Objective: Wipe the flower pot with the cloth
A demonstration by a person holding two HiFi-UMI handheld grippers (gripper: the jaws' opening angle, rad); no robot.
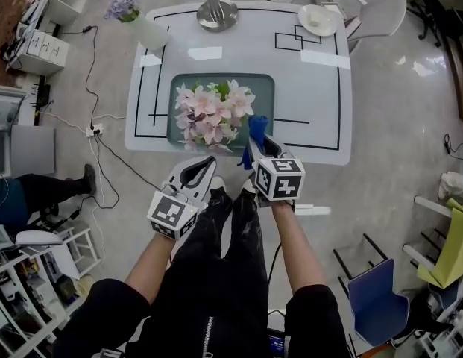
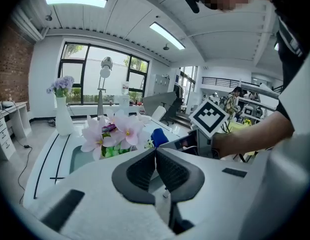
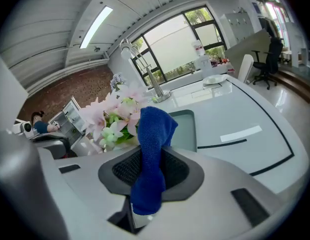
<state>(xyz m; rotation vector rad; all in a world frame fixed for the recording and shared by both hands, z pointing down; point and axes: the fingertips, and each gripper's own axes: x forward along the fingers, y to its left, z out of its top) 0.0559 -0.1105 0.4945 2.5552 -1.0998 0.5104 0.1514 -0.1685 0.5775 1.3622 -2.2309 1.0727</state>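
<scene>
The right gripper (image 3: pixel 150 171) has its 2 jaws pinching the blue cloth (image 3: pixel 152 134). The cloth stands up out of the jaws in a folded wad, with a short tail hanging behind them. The left gripper (image 2: pixel 155 156) has its jaws pressed together with nothing between them.

The flower pot with its pink blooms (image 1: pixel 212 114) stands just ahead of both pairs of jaws, a little to the left of the right jaws. It sits in a grey tray (image 1: pixel 265 88) on the white worktop (image 1: pixel 313 103). From above, the blooms cover the pot's wall, so little of the surface to be wiped shows.

The cloth's tip is just beside the outer petals. No view shows whether it touches them or the pot.

As I judge it, only 1 step is done: the cloth is in hand and held at the pot. The wiping itself is all left to do. The cloth has to get below the blooms to the pot's side and pass around it. The empty left jaws look free to steady the pot.
</scene>
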